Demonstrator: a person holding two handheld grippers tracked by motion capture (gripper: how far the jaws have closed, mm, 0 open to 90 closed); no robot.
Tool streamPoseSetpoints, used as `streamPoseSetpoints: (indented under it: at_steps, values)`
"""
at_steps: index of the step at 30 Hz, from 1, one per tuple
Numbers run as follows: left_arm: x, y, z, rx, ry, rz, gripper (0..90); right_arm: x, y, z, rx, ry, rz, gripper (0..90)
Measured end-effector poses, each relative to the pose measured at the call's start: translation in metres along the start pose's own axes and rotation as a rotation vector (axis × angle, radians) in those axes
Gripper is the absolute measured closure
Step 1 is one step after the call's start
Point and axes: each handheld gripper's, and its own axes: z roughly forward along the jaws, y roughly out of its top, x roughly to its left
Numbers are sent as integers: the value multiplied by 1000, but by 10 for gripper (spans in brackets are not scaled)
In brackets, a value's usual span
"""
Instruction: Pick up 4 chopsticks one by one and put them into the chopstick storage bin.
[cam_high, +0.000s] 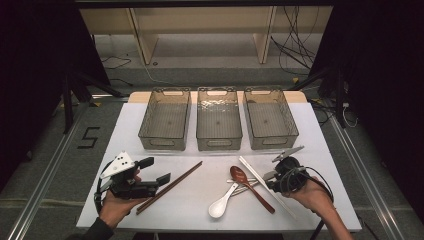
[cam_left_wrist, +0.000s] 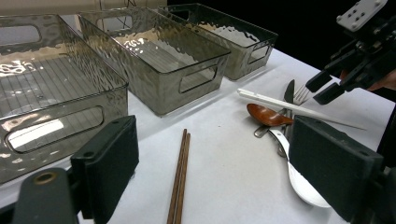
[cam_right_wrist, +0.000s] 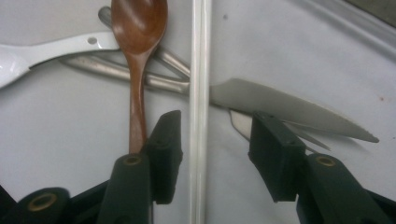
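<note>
My right gripper (cam_high: 271, 181) is open low over a heap of cutlery at the front right. In the right gripper view its jaws straddle a pair of white chopsticks (cam_right_wrist: 200, 116), with a pad on each side and neither touching. A wooden spoon (cam_right_wrist: 137, 28) lies just left of them, over a white spoon (cam_right_wrist: 46, 46) and a metal knife (cam_right_wrist: 289, 105). My left gripper (cam_high: 155, 170) is open and empty at the front left, beside a pair of brown chopsticks (cam_high: 170, 186). In the left gripper view those brown chopsticks (cam_left_wrist: 180, 177) lie between its jaws, farther ahead.
Three clear plastic bins (cam_high: 218, 120) stand side by side, empty, along the back of the white table (cam_high: 200, 210). A metal fork (cam_left_wrist: 301, 93) lies under the white chopsticks. Shelving and cables sit beyond the table.
</note>
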Motion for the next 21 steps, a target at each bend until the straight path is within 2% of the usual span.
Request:
streamPoseSetpoints:
  at_steps: [5, 21]
  values:
    - [0, 0, 0, 1, 0, 0, 156, -2, 0, 5, 32, 1, -8, 636]
    - [1, 0, 0, 1, 0, -1, 156, -5, 0, 17, 122, 34, -5, 756]
